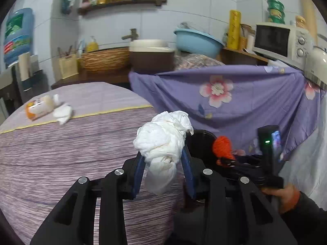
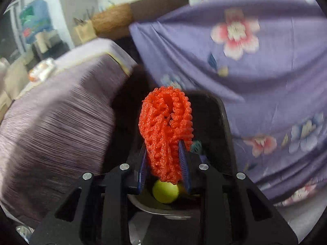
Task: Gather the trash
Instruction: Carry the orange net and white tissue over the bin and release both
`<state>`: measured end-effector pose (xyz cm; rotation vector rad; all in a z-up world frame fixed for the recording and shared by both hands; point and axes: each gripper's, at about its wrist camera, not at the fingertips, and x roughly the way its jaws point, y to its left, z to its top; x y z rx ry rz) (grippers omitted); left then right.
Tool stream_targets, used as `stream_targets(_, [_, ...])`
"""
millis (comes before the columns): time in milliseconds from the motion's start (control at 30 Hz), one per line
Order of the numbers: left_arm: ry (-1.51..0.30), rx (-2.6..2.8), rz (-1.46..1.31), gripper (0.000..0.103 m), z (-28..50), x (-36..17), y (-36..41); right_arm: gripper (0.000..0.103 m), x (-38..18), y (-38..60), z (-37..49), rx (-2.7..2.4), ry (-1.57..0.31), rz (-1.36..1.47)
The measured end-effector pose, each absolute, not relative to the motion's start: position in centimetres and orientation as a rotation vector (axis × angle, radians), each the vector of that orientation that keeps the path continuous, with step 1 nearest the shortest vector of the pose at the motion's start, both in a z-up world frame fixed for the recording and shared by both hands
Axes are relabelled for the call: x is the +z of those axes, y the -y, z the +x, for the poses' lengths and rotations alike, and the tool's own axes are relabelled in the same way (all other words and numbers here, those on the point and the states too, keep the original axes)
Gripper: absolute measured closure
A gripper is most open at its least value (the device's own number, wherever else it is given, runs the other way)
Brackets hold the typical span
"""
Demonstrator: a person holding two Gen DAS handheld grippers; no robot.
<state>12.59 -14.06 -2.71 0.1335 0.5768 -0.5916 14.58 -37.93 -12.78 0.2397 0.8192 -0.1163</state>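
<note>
The left gripper [image 1: 163, 159] is closed on a crumpled white tissue [image 1: 163, 143], its blue fingers [image 1: 139, 169] pressing on either side of the wad, which bulges above the fingertips and hangs in a loose tail below them. It is held above the edge of a table covered in a striped purple cloth [image 1: 61, 153], just beside a black bin [image 1: 202, 143] that stands between the table and a purple flowered sheet [image 1: 235, 106] draped over the furniture behind. The right gripper [image 2: 165, 155] is clamped on an orange foam net [image 2: 166, 126], the kind that wraps fruit, folded over itself and standing up between the blue fingers [image 2: 183, 159]. It sits over the dark open mouth of the bin [image 2: 210, 118], and below the net a yellow-green ball [image 2: 165, 190] lies inside the bin near its rim. In the left wrist view the same orange net [image 1: 222, 147] shows over the bin to the right, with the person's hand [image 1: 286, 196] gripping the other tool's handle. Farther back on the table a plastic bottle with an orange label [image 1: 39, 106] lies on its side, touching another crumpled white tissue [image 1: 63, 113]. Behind, a wicker basket [image 1: 104, 59], a blue basin [image 1: 198, 40] and a white microwave [image 1: 282, 40] stand along the tiled wall
</note>
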Motion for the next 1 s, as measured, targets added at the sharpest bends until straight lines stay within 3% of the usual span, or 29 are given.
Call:
stream_targets(167, [-0.621, -0.658, 0.161, 0.068, 12.1, -5.0, 17.6, 0.072, -17.0, 39.3, 16.2, -0.132, -0.897, 0.26])
stream_targets(467, [-0.718, -0.708, 0.208, 0.068, 11.9, -9.0, 20.8, 0.046, -19.8, 40.5, 17.2, -0.162, -0.928, 0.29])
stream_targets(1000, [-0.882, -0.762, 0.301, 0.068, 14.4, -15.5, 26.8, 0.044, -15.2, 43.9, 12.6, -0.273, -0.841, 0.294])
